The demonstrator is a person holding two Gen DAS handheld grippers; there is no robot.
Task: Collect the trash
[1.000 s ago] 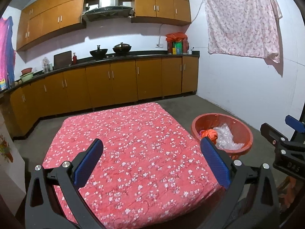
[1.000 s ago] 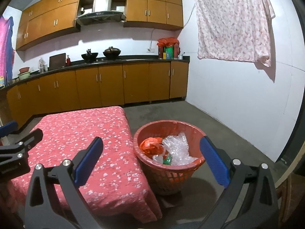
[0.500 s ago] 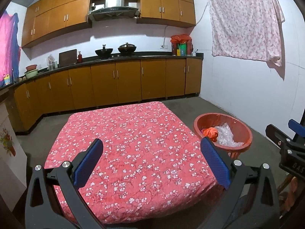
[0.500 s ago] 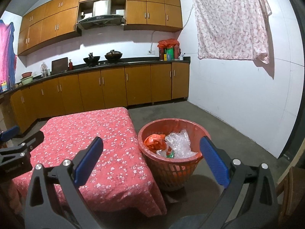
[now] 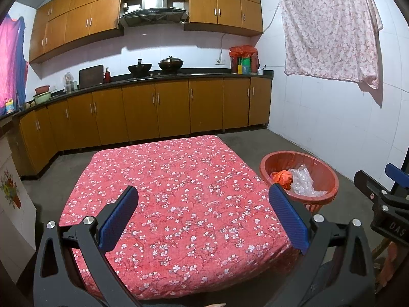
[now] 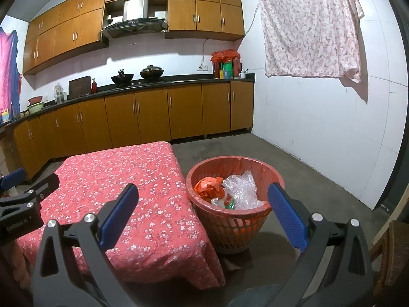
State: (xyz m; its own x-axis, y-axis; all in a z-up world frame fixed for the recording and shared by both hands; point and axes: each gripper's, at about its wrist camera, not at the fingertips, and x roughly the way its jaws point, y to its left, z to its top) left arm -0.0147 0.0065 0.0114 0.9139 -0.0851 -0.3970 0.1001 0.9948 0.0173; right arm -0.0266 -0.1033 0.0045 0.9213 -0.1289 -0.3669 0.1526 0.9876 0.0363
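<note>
Beside the right edge of the table point(image 5: 166, 192), on the concrete floor, stands a red plastic basket point(image 6: 231, 226) with slotted walls. Inside it lie a crumpled orange bag point(image 6: 208, 188), a wad of clear plastic wrap point(image 6: 242, 190) and a small scrap of green just below them. The basket's rim is near the table's hanging cloth; whether they touch cannot be told. The table is covered by a red cloth printed with small white blossoms, and its top is bare.

The left gripper point(image 5: 204, 216) hangs above the table's near edge, its blue-padded fingers spread wide with nothing between them. The right gripper point(image 6: 202, 215) hangs near the table's near right corner, facing the basket, also spread wide and empty. Each gripper shows at the edge of the other's view.

Wooden cabinets point(image 6: 153, 112) line the far wall, and a pale floral sheet point(image 6: 309, 25) hangs on the right wall.
</note>
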